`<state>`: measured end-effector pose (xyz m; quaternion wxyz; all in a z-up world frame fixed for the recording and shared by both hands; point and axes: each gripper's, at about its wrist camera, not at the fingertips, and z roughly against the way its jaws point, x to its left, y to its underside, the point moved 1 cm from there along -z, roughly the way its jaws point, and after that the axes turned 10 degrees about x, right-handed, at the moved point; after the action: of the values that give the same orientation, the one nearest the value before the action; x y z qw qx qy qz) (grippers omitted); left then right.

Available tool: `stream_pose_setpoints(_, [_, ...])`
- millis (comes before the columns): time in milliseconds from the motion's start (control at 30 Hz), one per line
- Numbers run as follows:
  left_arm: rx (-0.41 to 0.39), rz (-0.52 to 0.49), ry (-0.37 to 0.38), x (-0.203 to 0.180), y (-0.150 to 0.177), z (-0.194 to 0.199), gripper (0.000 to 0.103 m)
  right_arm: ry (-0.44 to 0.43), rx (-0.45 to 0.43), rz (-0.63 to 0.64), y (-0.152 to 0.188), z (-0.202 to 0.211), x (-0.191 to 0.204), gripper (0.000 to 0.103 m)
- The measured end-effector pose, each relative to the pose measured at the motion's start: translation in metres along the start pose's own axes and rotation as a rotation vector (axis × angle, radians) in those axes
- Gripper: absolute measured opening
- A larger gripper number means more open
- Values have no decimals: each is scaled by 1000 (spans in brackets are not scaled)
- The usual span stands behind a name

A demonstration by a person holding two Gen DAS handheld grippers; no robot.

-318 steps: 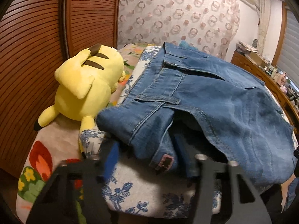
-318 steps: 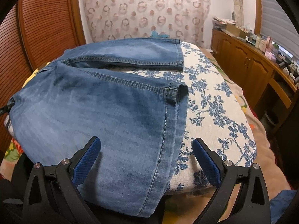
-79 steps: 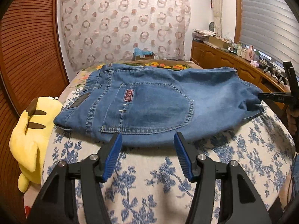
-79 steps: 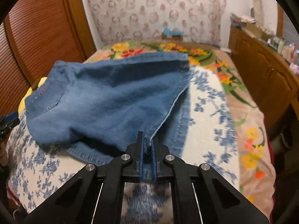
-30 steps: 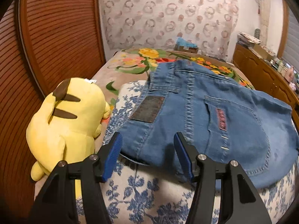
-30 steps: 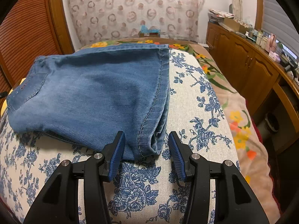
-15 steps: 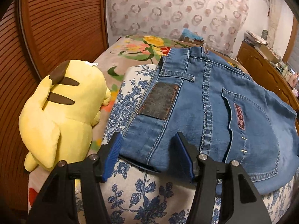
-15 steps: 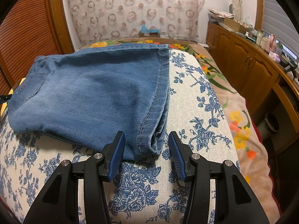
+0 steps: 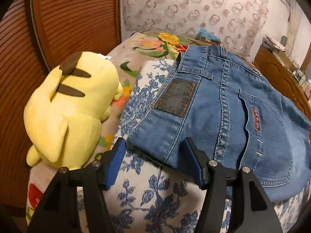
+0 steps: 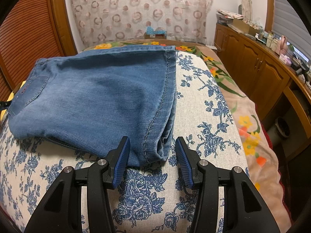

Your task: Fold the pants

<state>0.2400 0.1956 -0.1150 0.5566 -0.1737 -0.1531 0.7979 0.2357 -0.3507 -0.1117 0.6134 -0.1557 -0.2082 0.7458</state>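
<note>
The blue pants (image 9: 223, 112) lie folded on the flowery cover (image 10: 204, 104) on the bed; the left gripper (image 9: 155, 161) is wide apart around the waist corner; the right gripper (image 10: 151, 161) is wide apart around the other end; a yellow plush toy (image 9: 68, 106) lies beside them.

Home bedroom: floral bedspread (image 10: 213, 104), plush toy (image 9: 68, 108), curtain (image 10: 136, 9).

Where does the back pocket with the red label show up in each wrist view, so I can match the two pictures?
Left wrist: the back pocket sits right of centre on the jeans, red label upright.
Right wrist: the same pocket lies at the far left edge of the folded jeans.
Shared landmark: the circle-patterned curtain behind the bed.
</note>
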Motion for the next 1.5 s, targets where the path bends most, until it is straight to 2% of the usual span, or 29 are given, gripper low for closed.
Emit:
stream_pose_setpoints(200, [-20,6,0,1,-1,-2,60,0,1,0,0,0,0,49])
stream_pose_setpoints(233, [-21,5,10,0,-2,-2,53,1,0,1,1,0,1,49])
stream_pose_setpoints(267, [-26,1,22,-1,-3,-1,51,3,0,2,1,0,1,49])
stream_pose_setpoints(333, [-42,-7,49,-2,-3,2,27,4,-1,3,1,0,0,49])
stream_pose_setpoints(367, [-39,-14,66,-4,-3,2,24,2,0,3,0,0,0,49])
stream_pose_setpoints(433, [-51,-33,50,-7,-3,5,17,4,0,3,1,0,2,48])
stream_pose_setpoints(467, [-62,-47,40,-9,-3,7,15,-2,-3,17,2,0,3,40])
stream_pose_setpoints(533, [-80,-52,47,-9,-3,12,12,1,-6,39,1,2,7,34])
stream_pose_setpoints(633, [-128,-50,77,-7,-3,27,10,-25,-3,65,1,3,10,17])
stream_pose_setpoints(667, [-143,-49,86,-5,-2,32,9,-20,0,69,0,3,11,16])
stream_pose_setpoints(800, [-210,-58,113,-5,0,58,9,-18,0,80,-5,8,7,14])
stream_pose_setpoints(1000, [-272,-52,172,-3,13,93,8,-18,-88,74,-24,40,-7,14])
stream_pose_setpoints(1200, [-322,-62,213,6,59,121,8,-24,-150,108,-26,77,-12,14])
stream_pose_setpoints(1500, [-290,-100,267,18,139,138,8,-57,-151,103,35,116,-26,14])
